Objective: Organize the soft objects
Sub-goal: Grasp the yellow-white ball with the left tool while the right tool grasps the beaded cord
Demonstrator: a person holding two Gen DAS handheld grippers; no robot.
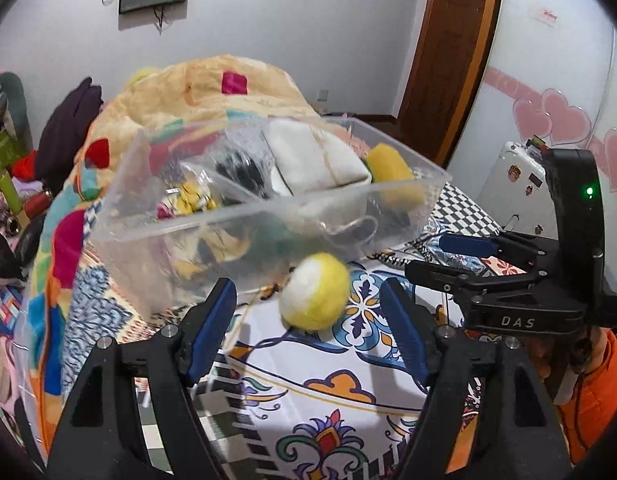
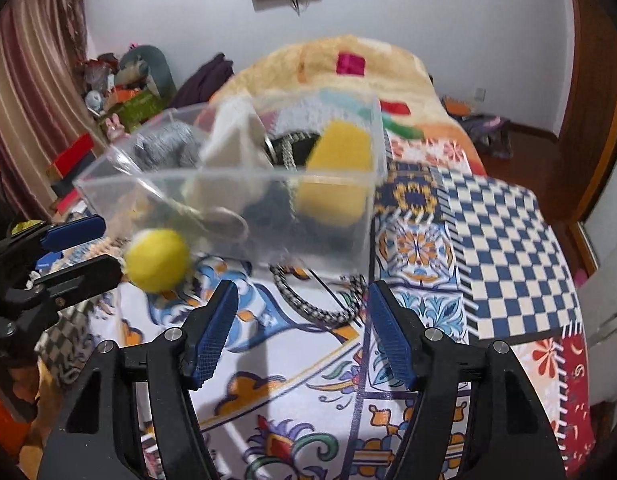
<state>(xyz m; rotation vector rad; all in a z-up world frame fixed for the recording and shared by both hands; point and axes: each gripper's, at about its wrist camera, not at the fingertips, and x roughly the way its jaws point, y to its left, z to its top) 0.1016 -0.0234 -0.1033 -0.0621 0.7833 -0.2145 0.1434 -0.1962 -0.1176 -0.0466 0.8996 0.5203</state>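
Observation:
A clear plastic box (image 1: 196,224) sits on the patterned bedspread, blurred and tilted; it also shows in the right wrist view (image 2: 156,184). Inside lie a white pouch (image 1: 316,156), a yellow sponge (image 1: 396,178) (image 2: 336,168), a grey soft item (image 2: 164,148) and black pieces. A yellow and white pompom ball (image 1: 314,292) (image 2: 158,260) lies outside, in front of the box. My left gripper (image 1: 308,332) is open and empty just short of the ball. My right gripper (image 2: 302,334) is open and empty above a black and white braided cord (image 2: 316,312).
A fluffy patchwork blanket (image 1: 212,88) is heaped behind the box. Clutter and a chair (image 2: 148,68) stand at the left by the curtain. A wooden door (image 1: 448,52) and a white suitcase (image 1: 512,176) are to the right. The bed edge drops off at the right (image 2: 568,264).

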